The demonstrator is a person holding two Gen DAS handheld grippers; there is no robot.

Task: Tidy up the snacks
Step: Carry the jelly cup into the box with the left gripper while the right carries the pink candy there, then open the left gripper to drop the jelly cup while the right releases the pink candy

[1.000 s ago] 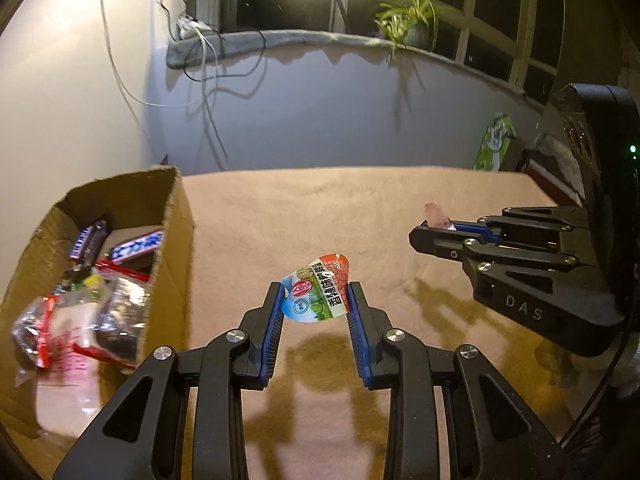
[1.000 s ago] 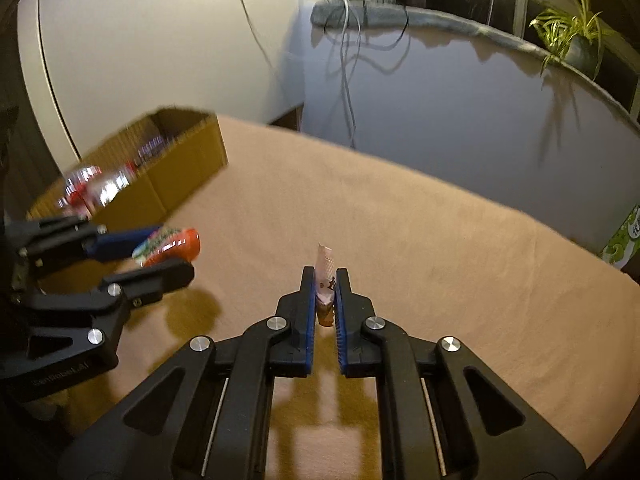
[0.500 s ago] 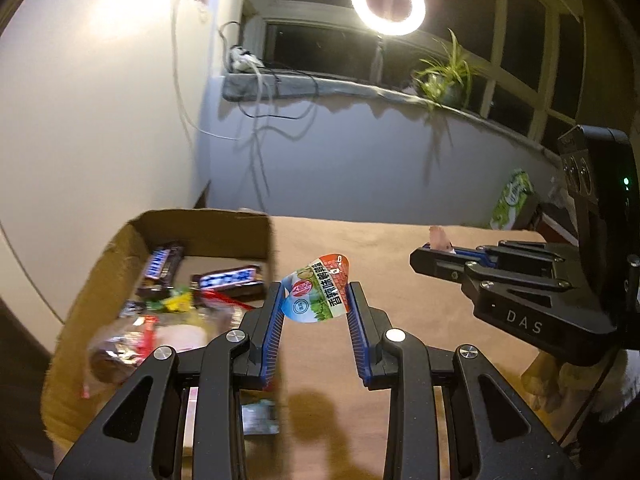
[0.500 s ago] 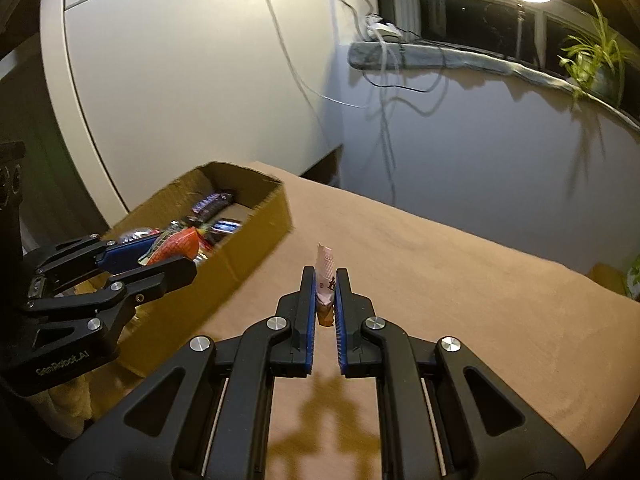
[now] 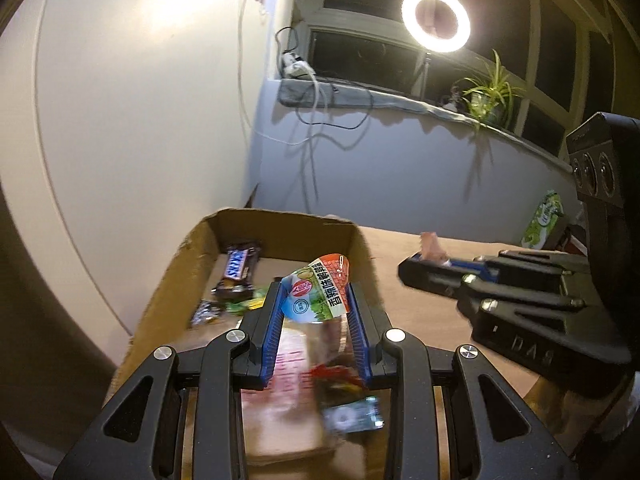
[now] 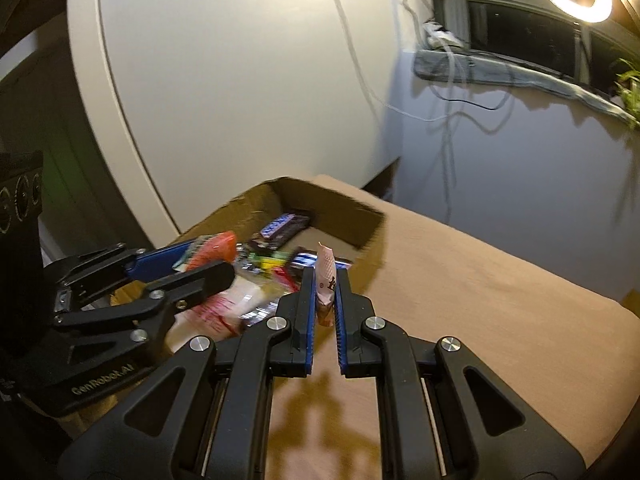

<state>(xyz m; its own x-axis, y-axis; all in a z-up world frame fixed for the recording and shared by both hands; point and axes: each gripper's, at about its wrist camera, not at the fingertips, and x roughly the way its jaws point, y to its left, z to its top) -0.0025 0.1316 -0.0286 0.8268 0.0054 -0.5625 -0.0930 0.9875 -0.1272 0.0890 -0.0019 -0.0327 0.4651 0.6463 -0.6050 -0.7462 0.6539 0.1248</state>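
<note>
My left gripper [image 5: 316,292] is shut on a small snack packet [image 5: 318,292] with a red, green and blue printed label, held over the open cardboard box [image 5: 168,280]. In the right wrist view the same left gripper [image 6: 208,264] hangs above the box's [image 6: 340,204] contents with the red packet [image 6: 212,250] in it. My right gripper [image 6: 325,280] is shut on a thin pink-white wrapped snack [image 6: 325,280] standing upright between its pads, at the box's near right side. Inside the box lie chocolate bars [image 5: 240,268], green candies and clear wrapped packs.
The box stands at the left end of a table under a tan cloth [image 6: 480,280]. A white curved panel [image 5: 140,120] rises behind the box. A green packet [image 5: 546,220] leans at the table's far right. A ring light [image 5: 436,20], cables and a plant are on the sill.
Both grippers have swung left from over the bare cloth to over the box, each still holding its snack. The box now fills the near foreground of both views.
</note>
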